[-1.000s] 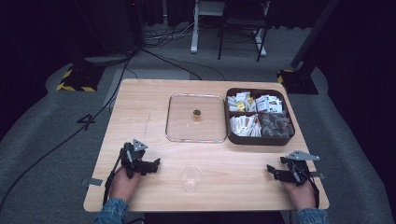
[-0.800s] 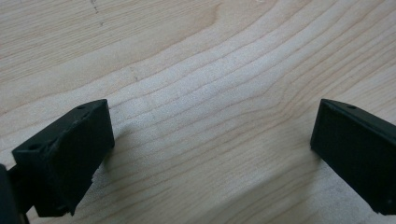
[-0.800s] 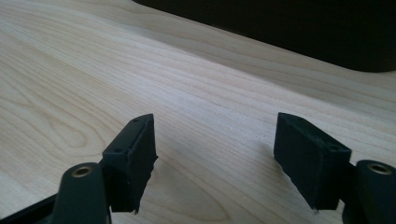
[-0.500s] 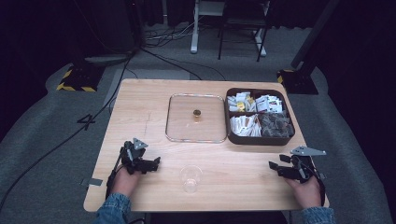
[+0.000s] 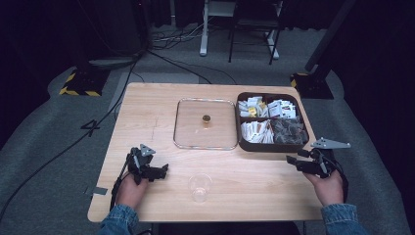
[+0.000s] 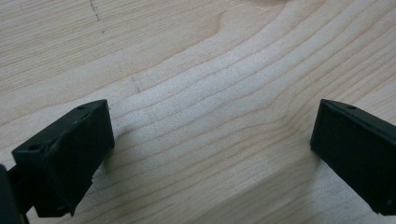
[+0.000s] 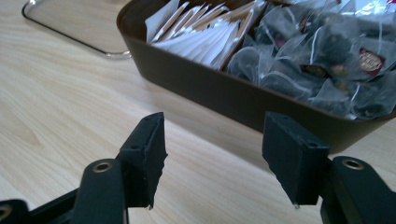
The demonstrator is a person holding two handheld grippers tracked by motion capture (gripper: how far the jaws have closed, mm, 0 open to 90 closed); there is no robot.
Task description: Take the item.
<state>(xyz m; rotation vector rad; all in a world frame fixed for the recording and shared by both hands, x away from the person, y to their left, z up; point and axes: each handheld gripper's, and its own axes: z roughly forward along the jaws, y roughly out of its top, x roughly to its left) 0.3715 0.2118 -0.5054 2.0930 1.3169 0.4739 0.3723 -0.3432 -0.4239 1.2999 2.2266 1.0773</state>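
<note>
Held both grippers, left (image 5: pixel 155 172) and right (image 5: pixel 295 161), with jaws spread and empty, flanking the clear cup (image 5: pixel 200 186) on the wooden table (image 5: pixel 147 112).

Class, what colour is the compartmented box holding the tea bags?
Dark brown compartmented plastic box; the right gripper view shows it best.

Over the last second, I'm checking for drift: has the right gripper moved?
Yes. The right gripper has shifted toward the table's right edge, judged against the brown box.

A dark brown box (image 5: pixel 272 145) of tea bags — four compartments, lidless — sits beside its clear lid (image 5: pixel 205 124), which lies flat.
</note>
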